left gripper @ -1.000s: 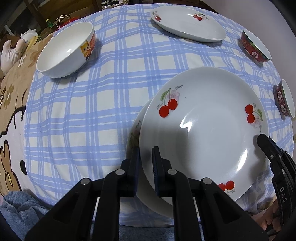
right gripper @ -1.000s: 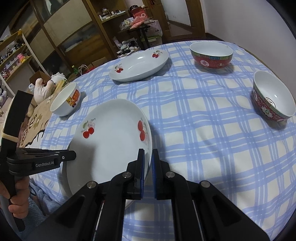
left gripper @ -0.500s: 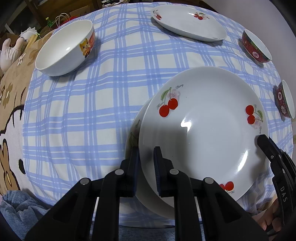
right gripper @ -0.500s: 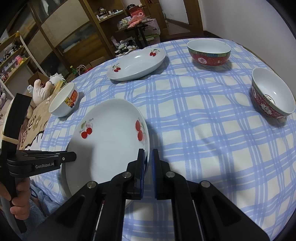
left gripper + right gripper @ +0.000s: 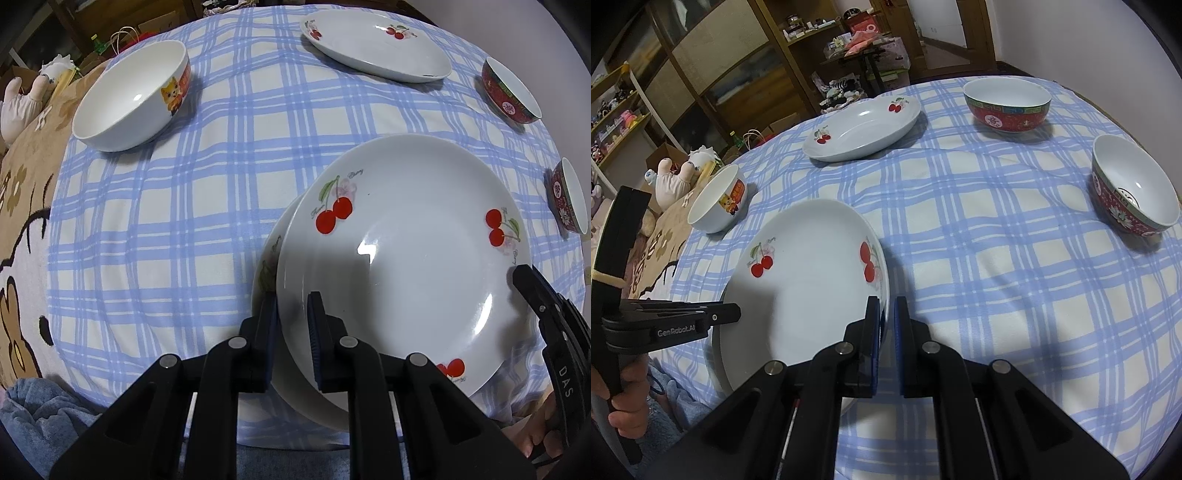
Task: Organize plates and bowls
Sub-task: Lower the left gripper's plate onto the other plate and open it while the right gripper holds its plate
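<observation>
Since a second ago almost nothing has shifted; only my left gripper [image 5: 292,317] has eased its jaws a shade wider around the near rim of the top cherry plate [image 5: 402,258], so I can't tell whether the pads still bite or merely straddle it.

That plate sits on a second cherry plate [image 5: 267,266], offset so the lower one peeks out on the left, near my edge of the checked tablecloth [image 5: 184,229]. My right gripper [image 5: 886,332] is clamped on the top plate's right rim.

I judge I'm finishing the stacking step: next, let go with both and fetch the far cherry plate [image 5: 862,129].

Every vessel looks empty: the white cartoon bowl [image 5: 133,96] and the two red bowls [image 5: 1007,105] [image 5: 1134,184] stand apart, unstacked.
</observation>
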